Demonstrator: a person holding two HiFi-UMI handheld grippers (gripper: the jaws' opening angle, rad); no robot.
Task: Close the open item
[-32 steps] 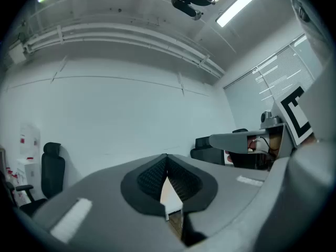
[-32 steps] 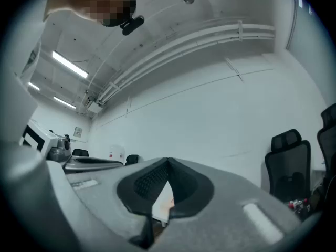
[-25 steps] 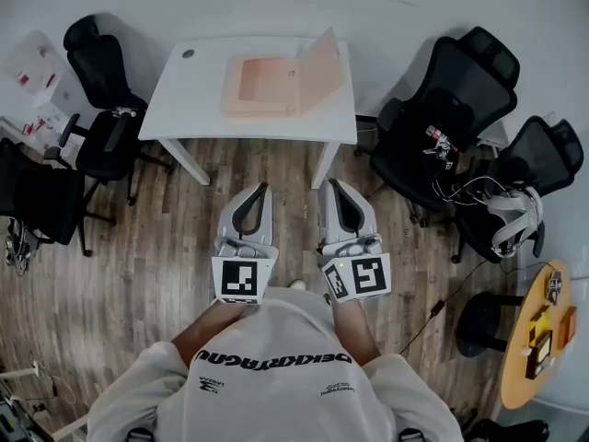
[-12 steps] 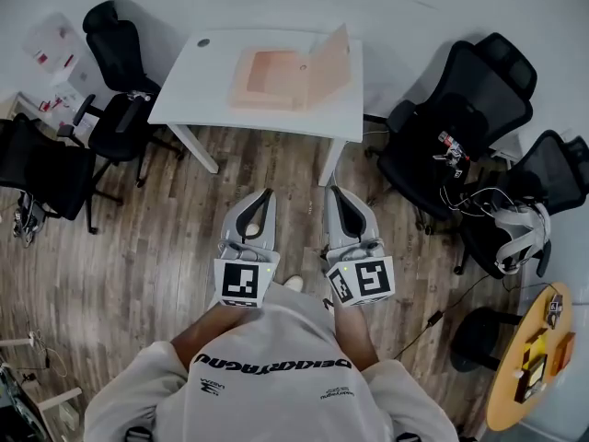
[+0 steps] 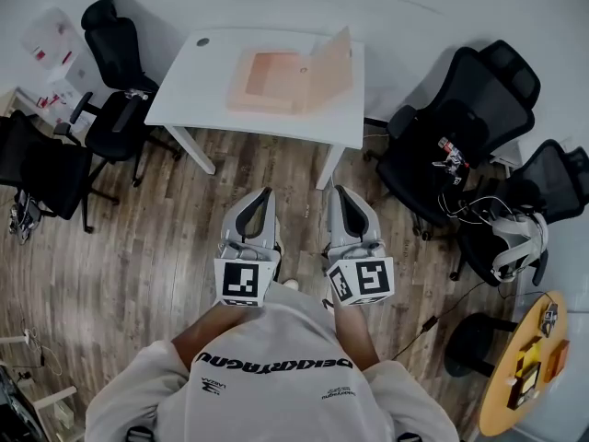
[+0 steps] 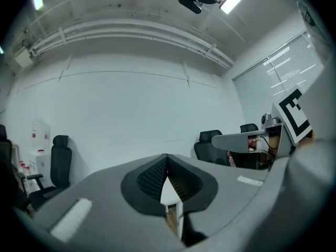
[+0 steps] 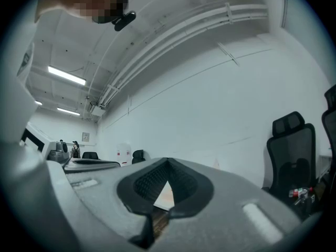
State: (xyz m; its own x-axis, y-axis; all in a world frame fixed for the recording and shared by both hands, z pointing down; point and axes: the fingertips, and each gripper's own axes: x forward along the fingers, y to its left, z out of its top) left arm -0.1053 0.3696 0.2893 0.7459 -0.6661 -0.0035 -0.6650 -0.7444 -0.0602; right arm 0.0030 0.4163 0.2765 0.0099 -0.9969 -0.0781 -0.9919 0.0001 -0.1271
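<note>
An open pinkish-tan box (image 5: 276, 83) lies on the white table (image 5: 193, 86) at the top of the head view, its lid (image 5: 329, 63) standing up on the right side. My left gripper (image 5: 264, 194) and right gripper (image 5: 338, 192) are held side by side over the wooden floor, well short of the table. Both have their jaws together with nothing between them. In the left gripper view a sliver of the table (image 6: 169, 192) shows through the jaw gap. The right gripper view shows the same sliver of table (image 7: 166, 194).
Black office chairs stand left (image 5: 115, 109) and right (image 5: 460, 118) of the table. Another chair (image 5: 534, 201) at right carries cables and a headset. A round yellow table (image 5: 534, 366) with small items sits at lower right. Wooden floor lies between me and the table.
The view has shifted slightly, so the table sits a little lower and further right in the frame. Both grippers stay shut and side by side.
</note>
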